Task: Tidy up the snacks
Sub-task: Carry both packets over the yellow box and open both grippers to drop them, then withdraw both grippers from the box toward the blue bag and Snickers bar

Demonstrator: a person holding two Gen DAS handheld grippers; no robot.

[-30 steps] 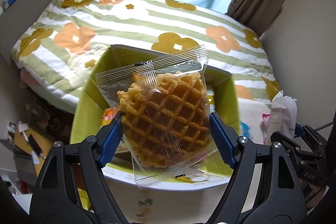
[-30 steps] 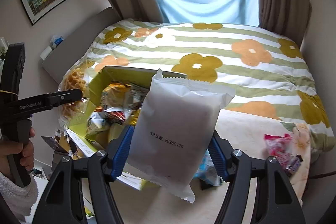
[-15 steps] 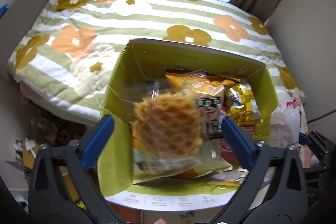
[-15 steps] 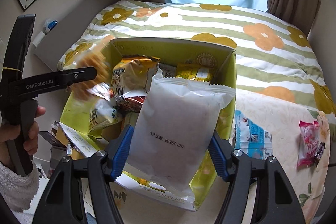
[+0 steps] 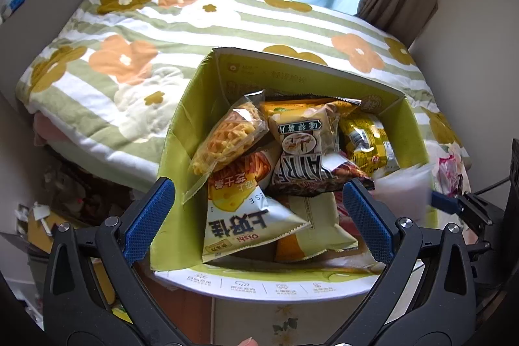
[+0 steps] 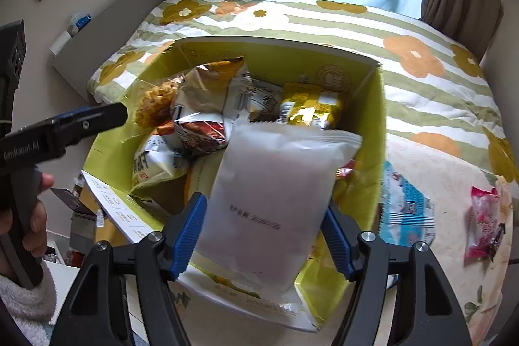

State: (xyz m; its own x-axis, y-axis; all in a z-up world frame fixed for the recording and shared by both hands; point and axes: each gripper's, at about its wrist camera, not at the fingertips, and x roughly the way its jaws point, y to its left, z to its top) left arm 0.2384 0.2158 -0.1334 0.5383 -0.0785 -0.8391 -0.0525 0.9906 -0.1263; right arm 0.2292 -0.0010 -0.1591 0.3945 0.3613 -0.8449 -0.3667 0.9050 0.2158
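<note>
A yellow-green cardboard box (image 5: 201,93) (image 6: 373,119) sits at the foot of the bed and holds several snack bags. The clear-wrapped waffle (image 5: 230,138) lies inside at the box's left, on other bags. My left gripper (image 5: 259,216) is open and empty above the box's near edge; it also shows in the right wrist view (image 6: 97,119). My right gripper (image 6: 266,235) is shut on a white frosted packet (image 6: 275,203) held over the box's near right side; the packet shows blurred in the left wrist view (image 5: 402,190).
A blue-white packet (image 6: 405,203) and a pink packet (image 6: 483,222) lie on the cream cloth right of the box. The flowered striped bedspread (image 5: 162,31) lies behind. Clutter fills the floor at the left (image 5: 65,193).
My left gripper opened and let the waffle fall into the box. My right gripper carried the white packet in over the box.
</note>
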